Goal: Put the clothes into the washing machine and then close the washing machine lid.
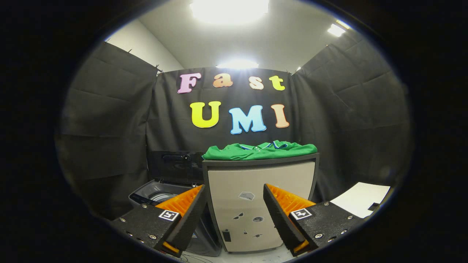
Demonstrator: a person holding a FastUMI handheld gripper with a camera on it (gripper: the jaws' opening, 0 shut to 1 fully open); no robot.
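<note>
Green shirt (260, 150): soft matt cloth, lightly creased. Cabinet (256, 204) beneath: smooth matt panel, dark trim. Washing machine (161, 195): glossy dark plastic lid, shiny ribbed drum. White sheet (360, 204): flat, paper-like.

Glaring ceiling lights (229, 10), fisheye-warped edges

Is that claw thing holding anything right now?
No. The hand-held gripper is open with nothing between its fingers; the green shirt lies beyond them on the cabinet.

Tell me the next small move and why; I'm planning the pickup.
Probably raise the gripper forward toward the green shirt: it lies folded on the cabinet, beyond the open, empty fingers, and the washing machine beside it already stands open.
</note>
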